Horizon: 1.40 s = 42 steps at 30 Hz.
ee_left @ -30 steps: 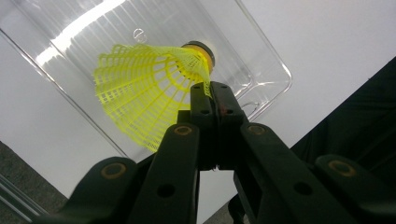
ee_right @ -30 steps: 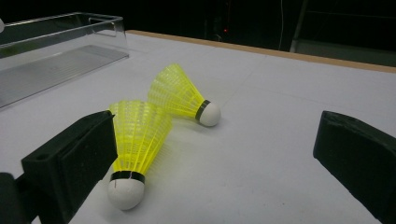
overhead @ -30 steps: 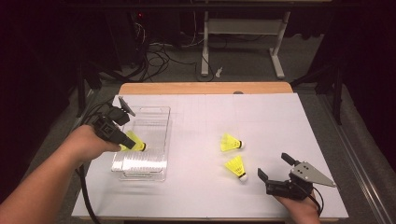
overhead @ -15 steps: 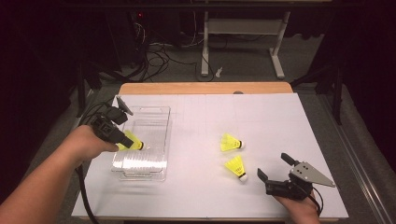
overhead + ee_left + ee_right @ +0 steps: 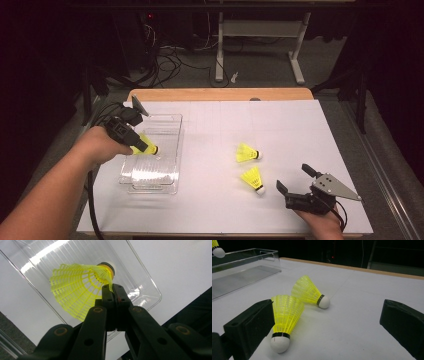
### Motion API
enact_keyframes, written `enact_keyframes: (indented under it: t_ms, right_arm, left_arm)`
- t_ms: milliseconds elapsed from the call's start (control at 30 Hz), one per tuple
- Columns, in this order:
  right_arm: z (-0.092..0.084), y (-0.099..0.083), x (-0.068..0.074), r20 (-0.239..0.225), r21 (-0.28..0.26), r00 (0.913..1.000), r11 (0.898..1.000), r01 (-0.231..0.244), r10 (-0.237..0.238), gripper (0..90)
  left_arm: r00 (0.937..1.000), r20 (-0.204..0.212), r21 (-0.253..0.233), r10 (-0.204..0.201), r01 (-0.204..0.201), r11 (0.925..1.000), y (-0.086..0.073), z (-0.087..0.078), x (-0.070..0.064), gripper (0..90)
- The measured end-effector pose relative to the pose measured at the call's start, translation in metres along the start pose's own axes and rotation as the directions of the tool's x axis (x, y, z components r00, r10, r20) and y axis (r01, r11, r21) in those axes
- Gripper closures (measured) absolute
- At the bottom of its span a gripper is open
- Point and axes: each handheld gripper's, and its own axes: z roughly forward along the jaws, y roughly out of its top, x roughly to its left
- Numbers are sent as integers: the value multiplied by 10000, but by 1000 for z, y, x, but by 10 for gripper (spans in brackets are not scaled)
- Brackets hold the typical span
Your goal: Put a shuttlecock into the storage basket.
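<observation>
My left gripper (image 5: 138,144) hangs over the clear plastic tray (image 5: 165,172) at the table's left, shut on the mesh skirt of a yellow shuttlecock (image 5: 146,146). In the left gripper view the jaws (image 5: 112,290) pinch the skirt's edge near the cork, and the held shuttlecock (image 5: 75,290) points down into the tray (image 5: 140,277). Two more yellow shuttlecocks lie on the white tabletop: one (image 5: 247,152) farther off, one (image 5: 253,179) nearer. My right gripper (image 5: 295,182) rests open just right of the nearer one; its jaws (image 5: 328,322) frame that shuttlecock (image 5: 283,315) and the farther one (image 5: 308,292).
The white sheet (image 5: 300,130) covers the table, with a wooden edge (image 5: 220,94) at the back. Cables and a metal stand (image 5: 260,35) sit on the dark floor beyond. The tray's wall (image 5: 242,272) stands to the left in the right gripper view.
</observation>
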Motion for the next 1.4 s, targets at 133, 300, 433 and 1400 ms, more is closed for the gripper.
enact_keyframes:
  t_ms: [133, 300, 433, 1400]
  right_arm:
    - [0, 0, 0, -19, -6, 10000, 10000, 14, -14, 2]
    - [-1, 0, -1, -12, -63, 10000, 10000, -38, 38, 2]
    - [-1, 1, -2, -6, -91, 10000, 10000, -34, 34, 2]
    - [-1, 0, -2, -45, -68, 10000, 9999, -77, 77, 2]
  left_arm:
    - [10000, 24, -3, 13, -13, 10000, 6, 0, -6, 891]
    - [10000, -10, 6, 28, -28, 10000, 13, 3, -12, 891]
    - [10000, -86, 29, 34, -33, 10000, 18, 11, -15, 891]
    - [9978, -331, -255, -574, 566, 9981, 35, 58, -15, 892]
